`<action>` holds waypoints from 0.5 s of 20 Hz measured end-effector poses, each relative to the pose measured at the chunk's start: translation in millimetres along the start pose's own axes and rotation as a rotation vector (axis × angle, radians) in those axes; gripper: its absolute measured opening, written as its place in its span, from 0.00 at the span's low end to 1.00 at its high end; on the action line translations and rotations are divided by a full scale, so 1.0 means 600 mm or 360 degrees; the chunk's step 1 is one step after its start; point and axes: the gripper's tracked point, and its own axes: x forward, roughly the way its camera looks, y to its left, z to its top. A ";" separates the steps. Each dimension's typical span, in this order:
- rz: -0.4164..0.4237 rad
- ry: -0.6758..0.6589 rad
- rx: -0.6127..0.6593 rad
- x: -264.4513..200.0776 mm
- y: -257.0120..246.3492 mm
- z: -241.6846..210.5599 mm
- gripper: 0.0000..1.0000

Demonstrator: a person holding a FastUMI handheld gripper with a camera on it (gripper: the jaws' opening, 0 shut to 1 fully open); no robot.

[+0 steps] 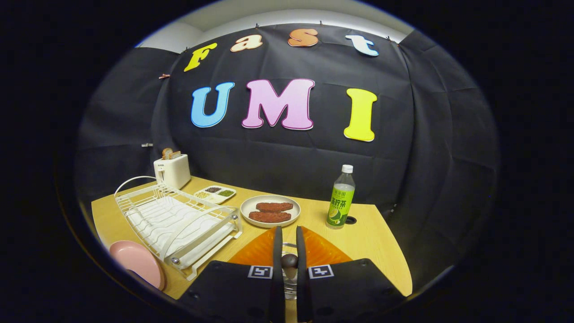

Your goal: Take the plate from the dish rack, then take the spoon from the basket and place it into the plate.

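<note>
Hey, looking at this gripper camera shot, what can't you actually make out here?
- The thing between the gripper's nearly closed fingers: a dark rounded shape over something clear, mostly hidden by the fingers; whether it is the spoon is unclear.
- Orange plate: its near part is covered by the gripper body.
- Pink plate: cut off by the picture's edge, beside the dish rack.
- Small divided tray: contents too small to identify.

Pink plate (136,262) lies flat, near left, just beside white wire dish rack (177,222). Orange ribbed basket (320,251) sits under my gripper (289,231), whose fingers stand narrowly apart around a dark rounded piece (289,260).
</note>
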 end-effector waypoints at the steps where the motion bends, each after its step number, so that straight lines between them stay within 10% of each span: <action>1: -0.0001 -0.0005 -0.0002 -0.004 -0.001 0.013 0.14; 10: 0.0100 0.0049 -0.0013 -0.086 0.055 0.095 0.14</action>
